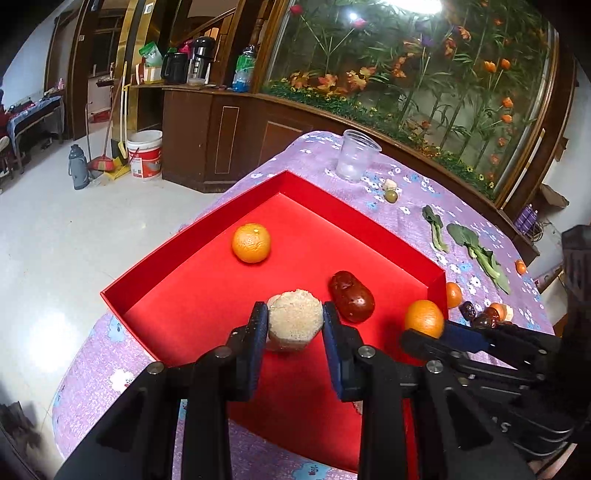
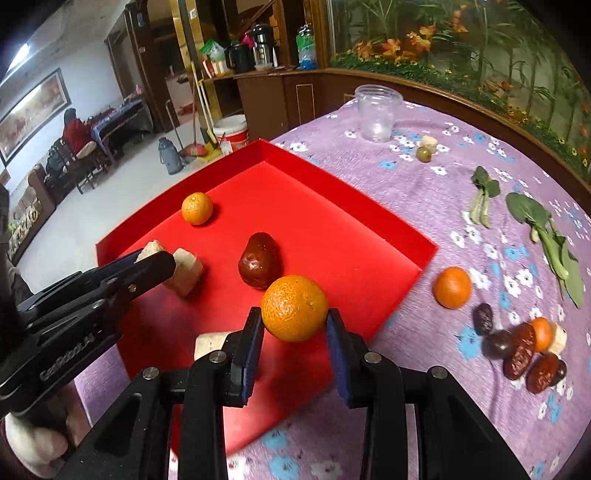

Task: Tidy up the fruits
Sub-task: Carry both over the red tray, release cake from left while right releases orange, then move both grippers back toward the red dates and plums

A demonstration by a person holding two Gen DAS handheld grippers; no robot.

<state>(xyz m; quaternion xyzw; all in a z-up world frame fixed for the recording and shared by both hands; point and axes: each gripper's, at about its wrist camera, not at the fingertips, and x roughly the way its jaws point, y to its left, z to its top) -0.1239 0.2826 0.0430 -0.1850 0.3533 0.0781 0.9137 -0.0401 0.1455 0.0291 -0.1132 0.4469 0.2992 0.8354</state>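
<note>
Indoor light moderate, colours saturated. Overhead lamp glare (image 1: pixel 413 5) blown out at top. Soft shadows. Strong fisheye bending, black vignette corners. Right view motion-blurred at lower right.

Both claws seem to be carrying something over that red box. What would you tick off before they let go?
1. Left claw grips the beige chunk: ok, pads pressed on both sides.
2. Right claw grips the orange: ok, held between the pads.
3. Both loads are over the red tray: ok.
4. Free floor under each load: ok for the beige chunk; cannot tell for the orange, since the dark red fruit lies close behind it.
5. Claws clear of each other: ok, a gap shows between them in both views.
6. Fruit left on the cloth: not ok, a loose orange and the dates wait outside the tray.
</note>
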